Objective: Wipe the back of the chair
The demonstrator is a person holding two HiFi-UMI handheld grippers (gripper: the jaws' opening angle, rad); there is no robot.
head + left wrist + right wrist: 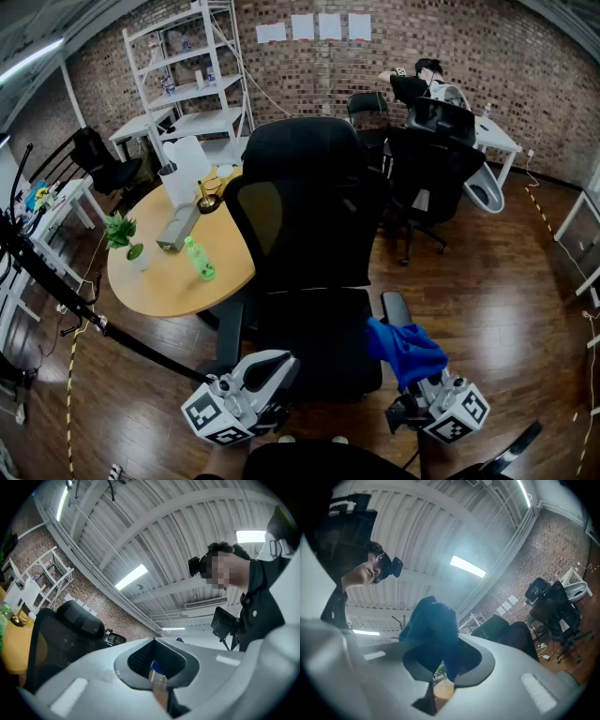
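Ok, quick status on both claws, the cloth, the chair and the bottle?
left claw: shut, empty.
right claw: shut on blue cloth.
blue cloth: bunched, pinched at one end.
chair: upright, cloth not on its back.
green bottle: upright on round table.

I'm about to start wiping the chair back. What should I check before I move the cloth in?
1. Cloth gripped: ok. The blue cloth is clamped in the right gripper jaws.
2. Left gripper free: ok. Its jaws are together with nothing between them.
3. Cloth on the backrest: not ok. It is low, near the seat, apart from the backrest.
4. Chair in front: ok. It stands straight ahead in the head view.
5. Side clearance: cannot tell. The round table sits close to the chair's left side.
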